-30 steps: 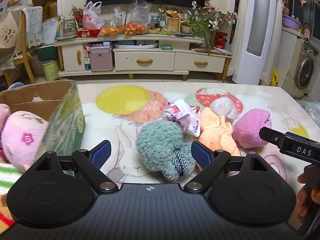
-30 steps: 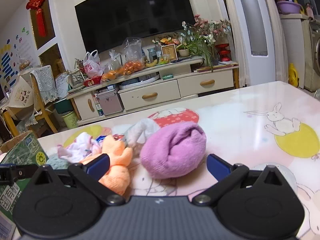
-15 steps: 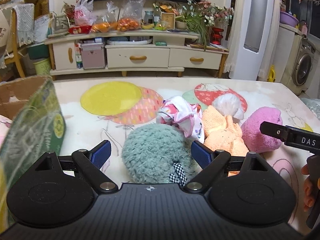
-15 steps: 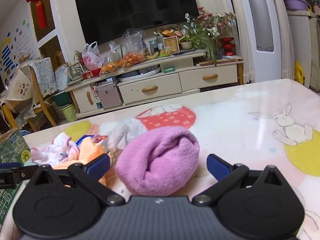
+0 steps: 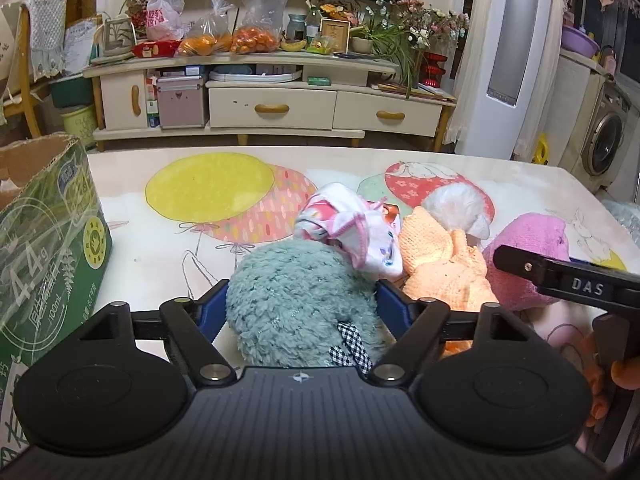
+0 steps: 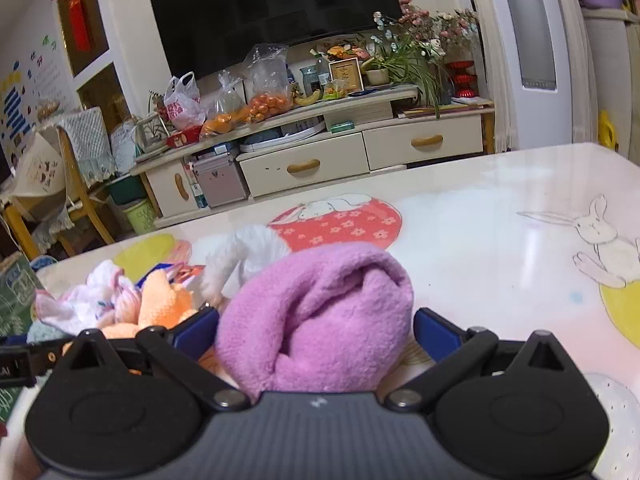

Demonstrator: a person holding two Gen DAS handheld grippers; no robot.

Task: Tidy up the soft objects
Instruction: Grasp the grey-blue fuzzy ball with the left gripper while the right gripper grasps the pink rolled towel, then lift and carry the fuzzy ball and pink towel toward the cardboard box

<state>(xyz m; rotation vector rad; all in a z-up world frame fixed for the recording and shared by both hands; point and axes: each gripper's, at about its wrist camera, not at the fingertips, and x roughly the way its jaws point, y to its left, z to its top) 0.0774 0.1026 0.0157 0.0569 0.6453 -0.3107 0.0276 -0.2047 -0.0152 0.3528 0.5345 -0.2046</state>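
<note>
1. On the counter, with its balloon and rabbit pattern, the soft things lie in one heap: a teal fuzzy plush, a white-and-pink printed cloth leaning on it, an orange knit piece, a white fluffy item, and a pink fleece roll at the heap's right end.
2. Left tool: its blue pads sit wide, one each side of the teal plush, which fills the gap between them. I cannot tell whether they press it yet.
3. Right tool: equally wide, straddling the pink fleece roll, whose folded end faces the camera and whose long axis runs across the gap.
4. Each hand has its own target straight ahead and low, both tools held level near the counter.
5. A green cardboard box stands open at the far left, well apart from the heap and nearest the left tool; I judge it the likely destination.
</note>
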